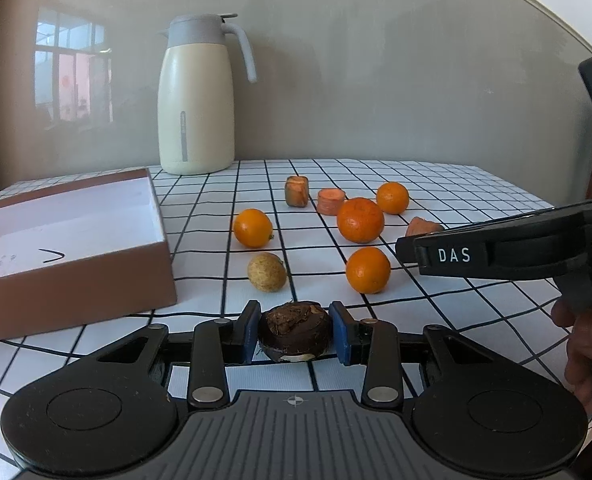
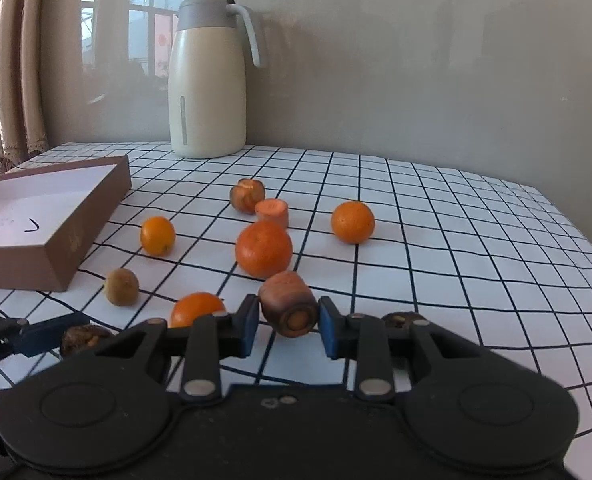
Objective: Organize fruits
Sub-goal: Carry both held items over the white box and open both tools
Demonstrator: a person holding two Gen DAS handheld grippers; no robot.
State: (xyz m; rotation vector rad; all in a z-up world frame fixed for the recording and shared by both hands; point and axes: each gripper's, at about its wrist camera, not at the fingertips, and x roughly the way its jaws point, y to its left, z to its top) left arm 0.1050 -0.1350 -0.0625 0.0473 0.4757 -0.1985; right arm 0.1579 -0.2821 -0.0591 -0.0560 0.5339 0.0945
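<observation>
Left wrist view: our left gripper (image 1: 295, 332) clamped on dark brown, flaky-skinned water chestnut (image 1: 295, 334), low over white black-grid tablecloth (image 1: 455, 320). Right wrist view: our right gripper (image 2: 288, 322) pinching stubby carrot chunk (image 2: 290, 304), cut end facing us. Step in hand: both picks just secured. Four oranges, nearest one (image 1: 367, 270), remain on cloth. Next, we judge: lift both, carry to open brown cardboard box (image 1: 76, 276) at left, white inside, bare where visible.
</observation>
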